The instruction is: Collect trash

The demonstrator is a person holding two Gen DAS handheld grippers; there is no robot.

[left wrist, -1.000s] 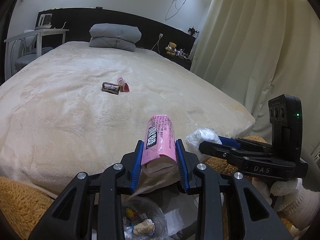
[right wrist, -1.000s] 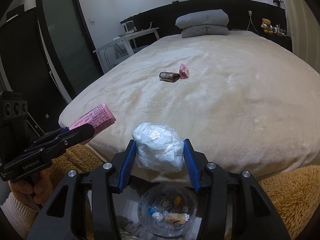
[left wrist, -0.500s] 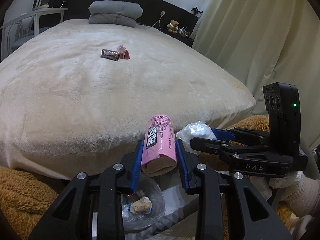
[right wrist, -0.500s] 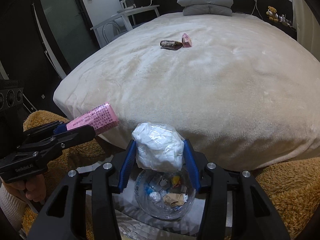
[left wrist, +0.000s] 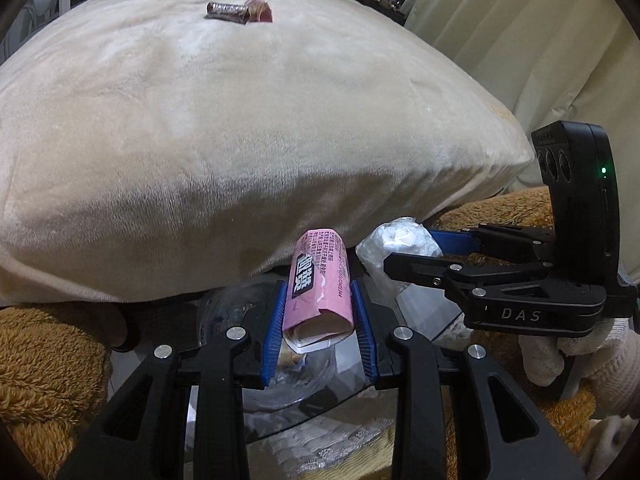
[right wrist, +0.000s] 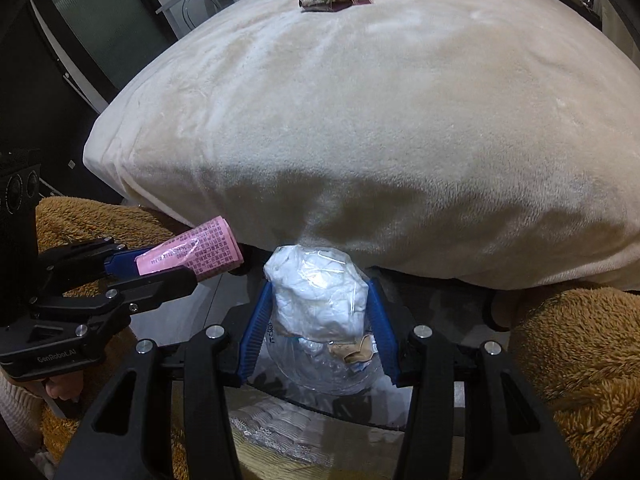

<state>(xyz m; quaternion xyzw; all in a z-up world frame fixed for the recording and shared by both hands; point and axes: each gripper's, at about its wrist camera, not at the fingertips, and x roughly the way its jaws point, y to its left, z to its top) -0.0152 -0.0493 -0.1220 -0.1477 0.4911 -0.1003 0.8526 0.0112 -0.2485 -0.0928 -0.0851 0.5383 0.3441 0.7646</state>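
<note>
Our left claw (left wrist: 318, 312) pinches the pink packet (left wrist: 320, 282), our right claw (right wrist: 318, 320) pinches the white wad (right wrist: 320, 292), both over the clear bowl (right wrist: 320, 368) at the bed's (right wrist: 360, 120) foot edge.

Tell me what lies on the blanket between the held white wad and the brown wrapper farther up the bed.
Nothing: in the right wrist view, bare cream blanket separates white wad from brown wrapper.

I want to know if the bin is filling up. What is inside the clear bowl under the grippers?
The clear bowl holds a few scraps, among them a crumpled tan piece. The white wad and pink packet held above cover the rest.
</note>
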